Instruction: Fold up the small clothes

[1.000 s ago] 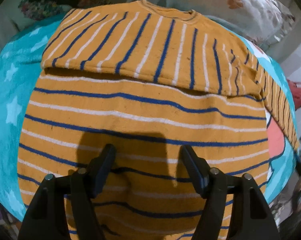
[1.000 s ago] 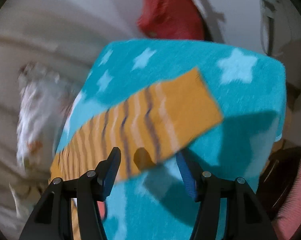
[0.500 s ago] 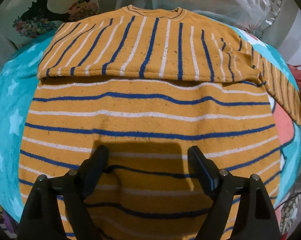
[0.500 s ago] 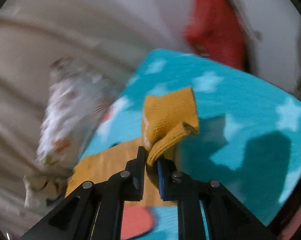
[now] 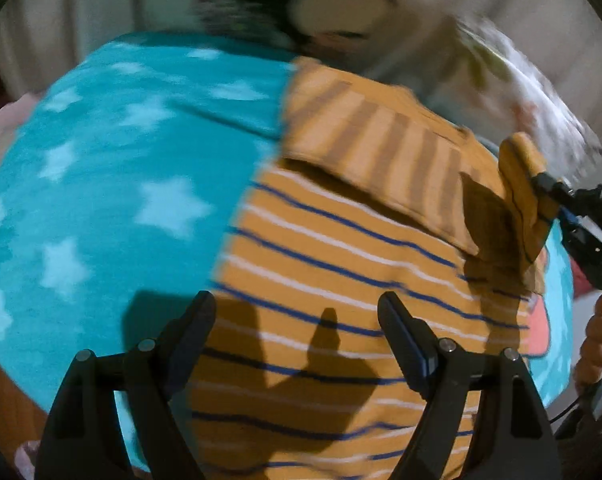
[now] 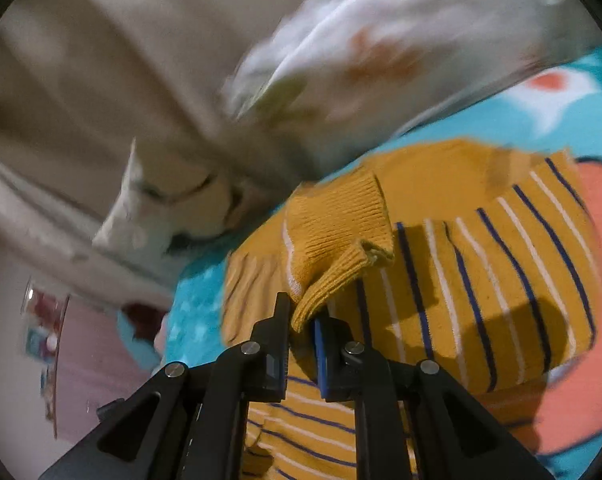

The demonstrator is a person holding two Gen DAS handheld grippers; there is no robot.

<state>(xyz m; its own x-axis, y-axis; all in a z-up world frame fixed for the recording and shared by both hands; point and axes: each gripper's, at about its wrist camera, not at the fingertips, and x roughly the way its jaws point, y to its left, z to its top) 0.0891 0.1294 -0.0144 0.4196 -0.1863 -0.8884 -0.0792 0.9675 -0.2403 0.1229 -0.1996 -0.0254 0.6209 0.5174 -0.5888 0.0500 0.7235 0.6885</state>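
Note:
An orange sweater [image 5: 341, 264] with blue and white stripes lies flat on a teal blanket [image 5: 113, 184] with pale stars, one sleeve folded across its chest. My left gripper [image 5: 297, 320] is open and empty above the sweater's lower body. My right gripper [image 6: 303, 320] is shut on the ribbed cuff [image 6: 337, 232] of the other sleeve and holds it up over the sweater body [image 6: 501, 280]. In the left wrist view the right gripper [image 5: 541, 196] shows at the right edge with the cuff [image 5: 521, 184] in it.
A floral pillow [image 6: 381, 40] lies behind the sweater at the head of the blanket, also blurred in the left wrist view [image 5: 521, 80]. A coral patch [image 6: 597, 220] is printed on the blanket. A beige wall [image 6: 81, 80] is behind. A pink cloth [image 6: 89, 344] lies at lower left.
My right gripper closed on the sleeve cuff, lifted it and carried it over the sweater body. My left gripper swung left, so the sweater now sits right of its centre.

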